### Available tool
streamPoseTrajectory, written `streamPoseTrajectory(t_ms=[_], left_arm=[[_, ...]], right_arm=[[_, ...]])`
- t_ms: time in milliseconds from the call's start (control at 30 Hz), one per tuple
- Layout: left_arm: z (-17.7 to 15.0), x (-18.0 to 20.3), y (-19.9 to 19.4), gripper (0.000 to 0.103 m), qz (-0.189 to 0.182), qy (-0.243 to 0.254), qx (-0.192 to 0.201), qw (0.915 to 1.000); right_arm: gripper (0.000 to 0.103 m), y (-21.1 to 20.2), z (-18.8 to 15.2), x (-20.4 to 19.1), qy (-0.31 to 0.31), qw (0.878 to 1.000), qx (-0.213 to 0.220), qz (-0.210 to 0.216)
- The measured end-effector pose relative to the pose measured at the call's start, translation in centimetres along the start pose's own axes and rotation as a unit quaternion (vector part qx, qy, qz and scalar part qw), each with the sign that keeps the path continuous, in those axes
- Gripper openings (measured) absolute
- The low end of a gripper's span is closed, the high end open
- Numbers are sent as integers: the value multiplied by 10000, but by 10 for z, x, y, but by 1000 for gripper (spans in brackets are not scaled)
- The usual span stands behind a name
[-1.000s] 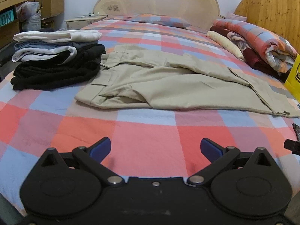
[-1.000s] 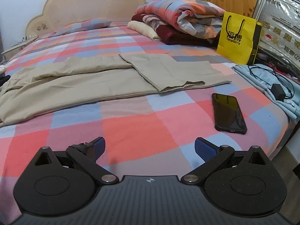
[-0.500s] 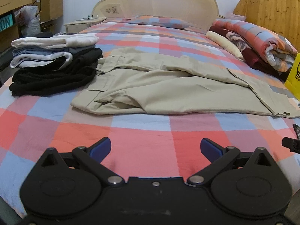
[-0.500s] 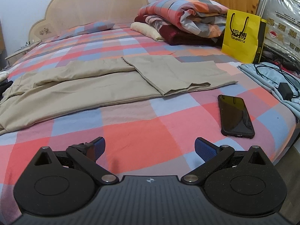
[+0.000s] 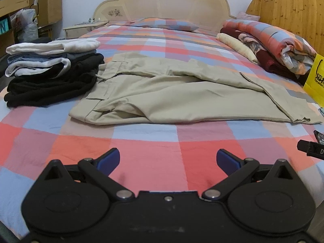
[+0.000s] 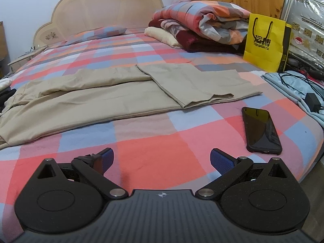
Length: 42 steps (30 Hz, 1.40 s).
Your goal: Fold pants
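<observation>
Beige pants (image 5: 172, 95) lie across the checked bed, waistband at the left, legs running right, with one leg end folded over the other; they also show in the right wrist view (image 6: 113, 97). My left gripper (image 5: 168, 160) is open and empty, hovering over the bedspread short of the waistband. My right gripper (image 6: 161, 159) is open and empty, over the bedspread short of the leg hems (image 6: 204, 99).
A stack of folded clothes (image 5: 52, 68) sits left of the waistband. A black phone (image 6: 261, 129) lies right of my right gripper. Folded quilts (image 6: 200, 28), a yellow bag (image 6: 265, 42) and a charger with cable (image 6: 311, 99) line the right side.
Both grippers have moved a little forward toward the pants, which now look larger. Both have stayed open. The pants have not moved.
</observation>
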<state>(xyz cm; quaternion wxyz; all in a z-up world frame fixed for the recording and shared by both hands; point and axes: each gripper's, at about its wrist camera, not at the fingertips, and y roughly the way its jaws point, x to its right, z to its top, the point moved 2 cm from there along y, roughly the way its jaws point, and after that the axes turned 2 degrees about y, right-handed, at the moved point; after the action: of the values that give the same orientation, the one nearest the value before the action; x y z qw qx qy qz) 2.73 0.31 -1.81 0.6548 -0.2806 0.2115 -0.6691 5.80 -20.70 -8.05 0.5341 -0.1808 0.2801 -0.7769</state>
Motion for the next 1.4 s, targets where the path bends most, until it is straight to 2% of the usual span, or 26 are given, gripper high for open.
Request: streamPoseTrajectory(t_ms=[267, 333, 433, 500, 600, 667, 800, 967, 1033, 1100, 1133, 1167, 1200, 1233, 1267, 1400], left_arm=[[3, -23, 20, 103, -118, -387, -131, 9991], [6, -33, 27, 103, -126, -487, -138, 9986], [14, -57, 44, 103, -31, -758, -182, 9970], [22, -76, 54, 103, 57, -962, -136, 9953], [33, -107, 70, 103, 34, -1500, -112, 9886], [36, -123, 79, 103, -55, -1875, -96, 9822], [34, -150, 92, 103, 1, -2402, 23, 9707], [35, -162, 101, 103, -4, -2615, 181, 9650], [38, -162, 109, 103, 20, -2710, 218, 9623], [43, -157, 116, 101, 134, -2644, 203, 9641], [45, -154, 117, 92, 276, -2570, 212, 9658], [48, -151, 118, 63, 546, -2531, 246, 9656], [50, -151, 117, 46, 702, -2480, 307, 9657], [51, -150, 116, 11, 630, -2475, 374, 9661], [52, -152, 112, 11, 581, -2591, 443, 9631], [51, -153, 76, 7, 380, -2769, 881, 9561]], right_arm=[[103, 19, -2, -7, -103, 9998, -75, 163], [103, 26, -4, -8, -55, 9991, -117, 411], [103, 40, -6, -9, 244, 9924, -267, 1179], [103, 50, -6, -9, 479, 9868, -341, 1508], [103, 62, 2, -15, 637, 9818, -190, 1778], [103, 73, 9, -23, 683, 9775, -303, 1973], [103, 93, 21, -32, 1023, 9670, -431, 2291], [103, 115, 31, -38, 1533, 9538, -491, 2537], [103, 122, 34, -41, 1630, 9528, -447, 2522], [103, 130, 38, -44, 1705, 9542, -390, 2428], [94, 134, 39, -45, 1717, 9560, -373, 2349], [37, 139, 41, -45, 1745, 9571, -427, 2275], [14, 144, 41, -43, 1851, 9543, -571, 2277], [11, 145, 40, -39, 1997, 9494, -636, 2338], [6, 140, 40, -36, 2064, 9465, -668, 2388], [4, 84, 43, -23, 1720, 9544, -356, 2413]])
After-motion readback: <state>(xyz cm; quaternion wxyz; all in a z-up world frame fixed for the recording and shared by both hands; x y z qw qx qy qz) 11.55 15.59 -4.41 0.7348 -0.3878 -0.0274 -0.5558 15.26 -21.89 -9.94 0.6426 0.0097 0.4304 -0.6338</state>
